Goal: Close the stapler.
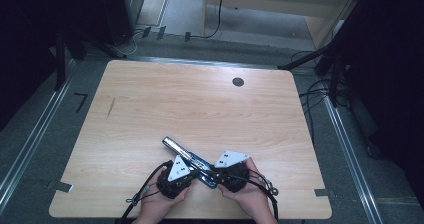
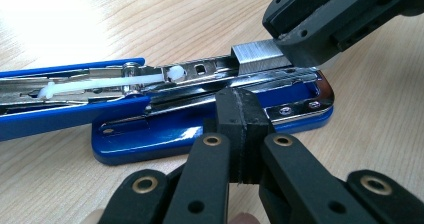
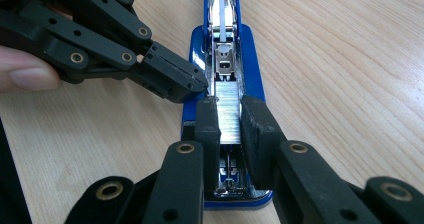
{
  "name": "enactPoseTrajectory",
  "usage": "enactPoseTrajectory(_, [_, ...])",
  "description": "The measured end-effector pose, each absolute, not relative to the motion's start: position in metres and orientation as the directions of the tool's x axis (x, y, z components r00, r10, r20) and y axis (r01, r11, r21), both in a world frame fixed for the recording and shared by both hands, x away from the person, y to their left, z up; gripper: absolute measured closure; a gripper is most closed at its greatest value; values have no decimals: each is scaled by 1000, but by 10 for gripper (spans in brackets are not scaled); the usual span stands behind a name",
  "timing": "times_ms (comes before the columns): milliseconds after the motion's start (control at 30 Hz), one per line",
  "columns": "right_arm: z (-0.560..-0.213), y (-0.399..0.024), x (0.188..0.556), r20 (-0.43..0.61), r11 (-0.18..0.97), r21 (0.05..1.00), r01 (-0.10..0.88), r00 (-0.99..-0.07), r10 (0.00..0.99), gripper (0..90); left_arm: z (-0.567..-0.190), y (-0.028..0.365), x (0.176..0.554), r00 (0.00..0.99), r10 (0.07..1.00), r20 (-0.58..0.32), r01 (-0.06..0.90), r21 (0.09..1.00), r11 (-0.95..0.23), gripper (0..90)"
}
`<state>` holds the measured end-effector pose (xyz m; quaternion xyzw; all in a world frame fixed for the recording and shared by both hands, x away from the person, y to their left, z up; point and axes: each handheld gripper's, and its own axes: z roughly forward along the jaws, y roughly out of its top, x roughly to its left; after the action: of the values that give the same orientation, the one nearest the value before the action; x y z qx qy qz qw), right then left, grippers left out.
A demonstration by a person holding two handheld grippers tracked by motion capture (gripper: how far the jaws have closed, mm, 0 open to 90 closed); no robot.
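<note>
Right gripper (image 3: 230,115): jaws clamped on staple strip (image 3: 228,111) in opened blue stapler (image 2: 210,129). Left gripper (image 2: 241,119): jaws fully closed, tips pressing stapler's base. Wooden table (image 1: 200,104).

One blue stapler (image 1: 189,158) lies opened on the table (image 1: 200,104). One strip of staples (image 3: 228,115) sits in the stapler's channel. Two tools are at the stapler: the left tool (image 1: 186,171) and the right tool (image 1: 216,173). Two hands hold them.
</note>
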<state>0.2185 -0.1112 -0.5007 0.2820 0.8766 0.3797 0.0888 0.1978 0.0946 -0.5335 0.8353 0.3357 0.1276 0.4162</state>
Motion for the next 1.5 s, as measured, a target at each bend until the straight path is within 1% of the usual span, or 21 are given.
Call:
enactPoseTrajectory(500, [-500, -113, 220, 81, 544, 712, 445, -821, 566, 799, -534, 95, 198, 742, 667, -66, 455, 781, -428, 900])
enactPoseTrajectory(933, [-500, -109, 218, 51, 556, 712, 429, -821, 568, 799, -534, 95, 198, 743, 666, -67, 454, 782, -428, 900])
enactPoseTrajectory(1500, [-498, -110, 218, 55, 552, 710, 438, -815, 576, 795, -533, 95, 198, 742, 667, -66, 454, 781, -429, 900])
